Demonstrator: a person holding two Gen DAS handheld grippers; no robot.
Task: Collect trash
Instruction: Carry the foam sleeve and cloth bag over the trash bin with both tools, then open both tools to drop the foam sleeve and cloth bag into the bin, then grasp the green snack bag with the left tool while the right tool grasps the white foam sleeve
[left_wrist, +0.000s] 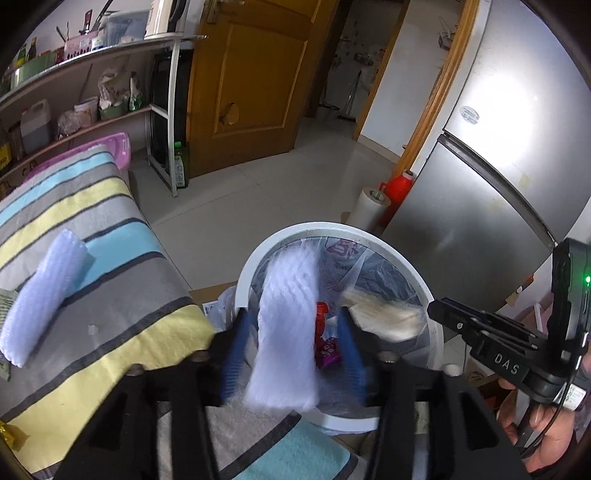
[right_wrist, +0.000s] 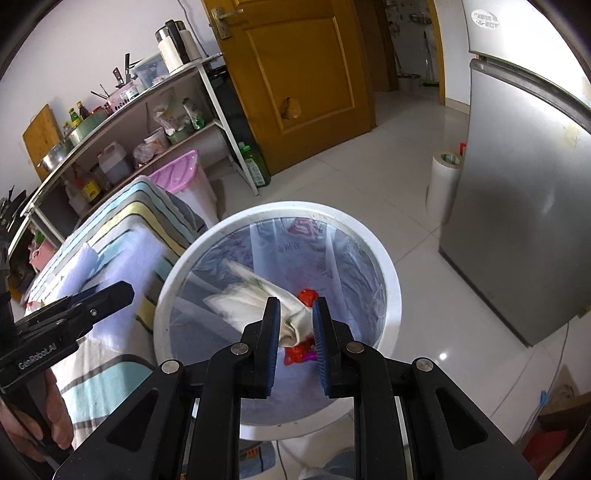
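Drop step is in hand: L gripper (left_wrist: 291, 332) is seen w/ jaws apart, white foam sheet (left_wrist: 286, 332) loose between them over the white bin (left_wrist: 332, 227). R gripper (right_wrist: 295, 325) is clamped on a crumpled cream wrapper (right_wrist: 255, 295) above the bin; release is called for next. More foam (left_wrist: 40, 291) is left on the striped cloth (left_wrist: 122, 295). Fridge (left_wrist: 498, 184) stands beyond; nothing blocks.

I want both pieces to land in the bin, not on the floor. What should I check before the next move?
1. Left gripper jaws apart, clear of the white foam sheet: ok.
2. Foam sheet over the white bin: ok.
3. Right gripper gripping the crumpled wrapper: ok.
4. Wrapper above the bin opening: ok.
5. Bin liner open: ok.
6. Second foam piece on the striped cloth, uncollected: not ok.
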